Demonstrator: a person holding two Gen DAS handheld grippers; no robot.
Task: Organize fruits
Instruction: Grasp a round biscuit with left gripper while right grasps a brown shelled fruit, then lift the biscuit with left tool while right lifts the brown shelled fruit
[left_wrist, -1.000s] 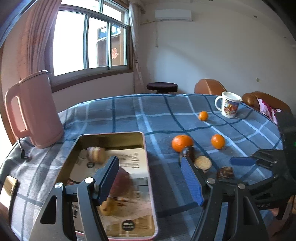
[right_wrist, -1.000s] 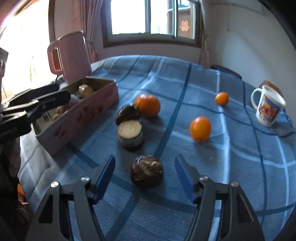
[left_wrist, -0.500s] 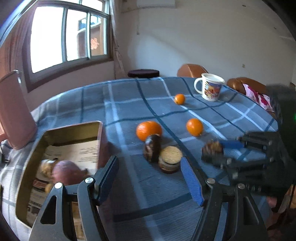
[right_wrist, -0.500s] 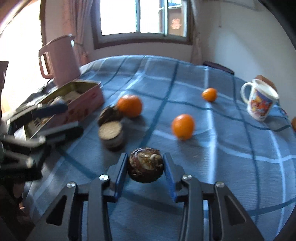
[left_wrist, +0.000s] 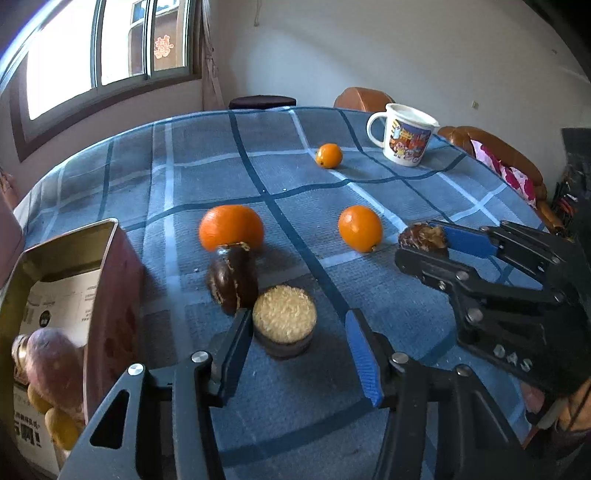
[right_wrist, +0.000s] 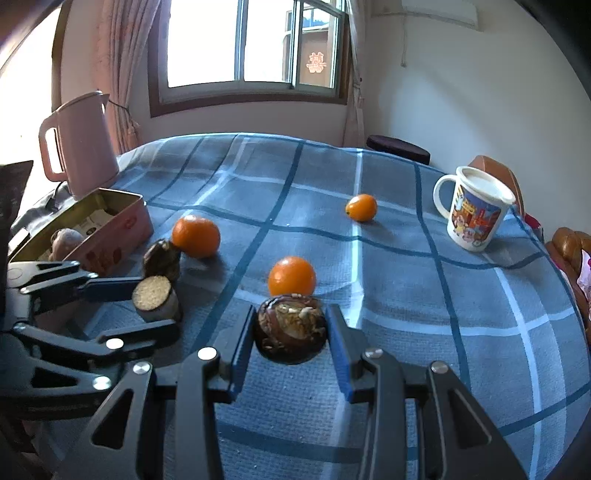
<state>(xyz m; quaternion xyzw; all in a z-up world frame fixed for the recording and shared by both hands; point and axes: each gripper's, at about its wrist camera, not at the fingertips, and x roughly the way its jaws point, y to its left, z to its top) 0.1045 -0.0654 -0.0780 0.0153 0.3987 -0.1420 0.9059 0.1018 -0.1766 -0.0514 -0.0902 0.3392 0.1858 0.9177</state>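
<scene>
My right gripper (right_wrist: 291, 347) is shut on a dark brown round fruit (right_wrist: 291, 328) held just above the blue plaid tablecloth; it shows in the left wrist view too (left_wrist: 424, 238). My left gripper (left_wrist: 297, 343) is open around a cut dark fruit with a pale top (left_wrist: 284, 320), also in the right wrist view (right_wrist: 153, 297). A dark brown fruit (left_wrist: 232, 277) leans beside it. Three oranges lie on the cloth: a large one (left_wrist: 231, 228), a middle one (left_wrist: 360, 228) and a small far one (left_wrist: 328, 155). The pink tin (left_wrist: 110, 295) at left holds a purplish fruit (left_wrist: 51, 363).
A pink kettle (right_wrist: 79, 146) stands behind the tin at the table's far left. A white cartoon mug (right_wrist: 474, 208) stands at the far right. Brown chairs (left_wrist: 495, 155) ring the round table's right edge. A dark stool (right_wrist: 399, 149) is beyond the table.
My left gripper swung right from over the tin to the cut fruit. My right gripper closed on the dark round fruit and lifted it slightly.
</scene>
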